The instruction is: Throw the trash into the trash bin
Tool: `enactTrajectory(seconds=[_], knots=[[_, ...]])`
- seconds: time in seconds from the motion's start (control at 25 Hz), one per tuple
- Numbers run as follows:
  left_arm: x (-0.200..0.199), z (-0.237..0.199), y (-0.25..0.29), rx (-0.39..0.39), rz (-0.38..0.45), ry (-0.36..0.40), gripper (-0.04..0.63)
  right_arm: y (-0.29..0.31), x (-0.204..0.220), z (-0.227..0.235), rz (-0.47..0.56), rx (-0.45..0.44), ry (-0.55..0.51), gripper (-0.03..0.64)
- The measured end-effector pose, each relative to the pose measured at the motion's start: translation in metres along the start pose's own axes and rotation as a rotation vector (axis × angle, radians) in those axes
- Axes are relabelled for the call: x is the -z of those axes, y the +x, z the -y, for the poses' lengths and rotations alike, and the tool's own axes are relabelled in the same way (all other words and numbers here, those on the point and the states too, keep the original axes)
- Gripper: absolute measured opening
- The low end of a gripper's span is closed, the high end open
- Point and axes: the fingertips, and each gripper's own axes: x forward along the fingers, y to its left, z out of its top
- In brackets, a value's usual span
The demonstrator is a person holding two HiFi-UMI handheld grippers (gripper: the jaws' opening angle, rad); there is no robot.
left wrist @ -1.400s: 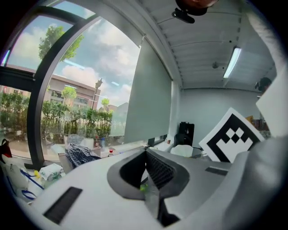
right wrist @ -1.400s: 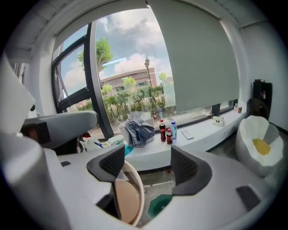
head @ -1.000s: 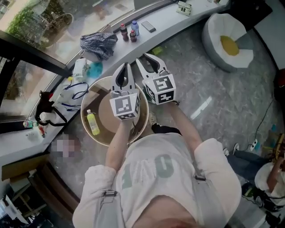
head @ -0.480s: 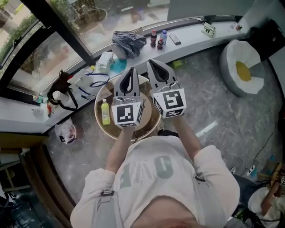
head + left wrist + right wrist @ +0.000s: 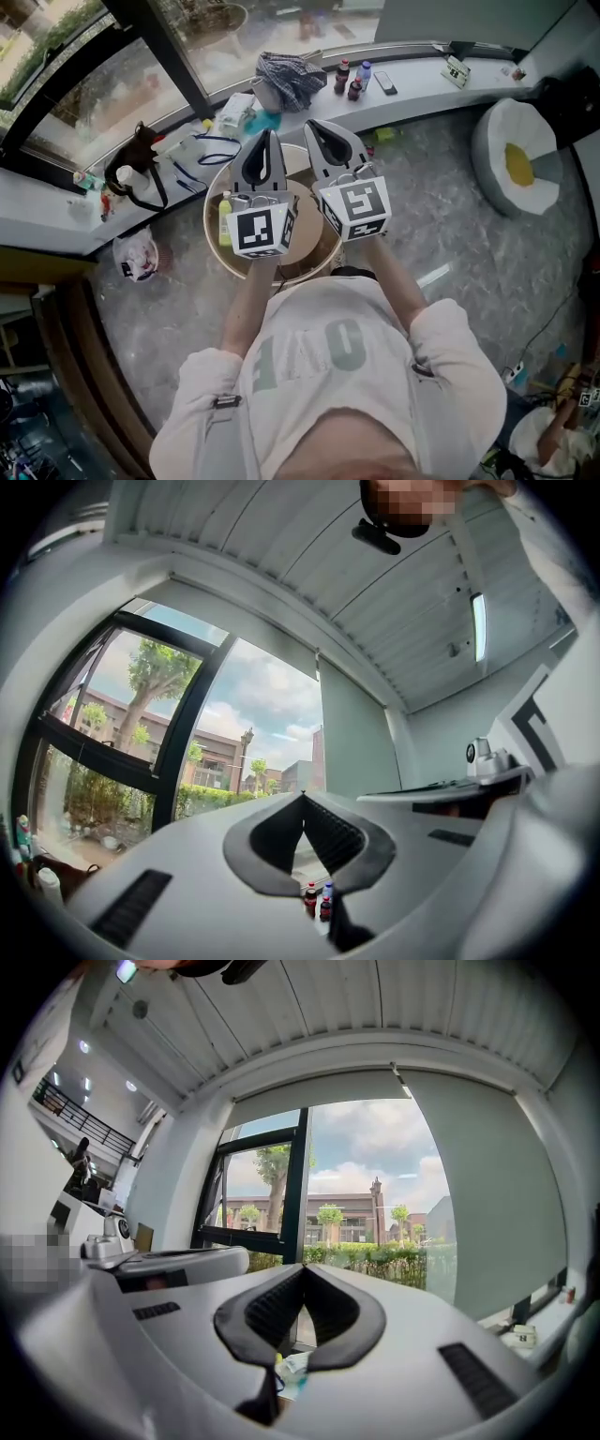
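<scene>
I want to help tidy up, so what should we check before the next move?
1. Left gripper carries nothing: ok, jaws shut and empty.
2. Right gripper carries nothing: ok, jaws shut and empty.
3. Jaws ready to grab: not ok, both pairs need opening.
4. Trash in sight: ok, a yellow bottle lies in the round container below the grippers.
5. That container is the trash bin: cannot tell.
6. Small bottles on the ledge stand upright: ok.

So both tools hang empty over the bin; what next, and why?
Probably reach toward the windowsill: left gripper and right gripper are both shut on nothing above the trash bin, a yellow bottle already lies inside, and clutter sits on the sill.
</scene>
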Motion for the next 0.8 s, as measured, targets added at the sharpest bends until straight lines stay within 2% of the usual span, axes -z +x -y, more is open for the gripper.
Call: enactTrajectory(seconds=[0.44, 0.64, 0.8], knots=[[0.007, -0.037, -0.029, -0.166, -0.032, 0.01, 0.011, 0.024, 0.015, -0.033, -0.039, -0.163, 0.03, 0.015], [0.013, -0.079, -0.064, -0.303, -0.064, 0.046, 0.011, 0.043, 0.034, -0.082, -0.076, -0.311, 0.042, 0.015], [0.017, -0.117, -0.102, -0.44, -0.083, 0.068, 0.011, 0.057, 0.058, -0.129, -0.132, -0.446, -0.025, 0.015]])
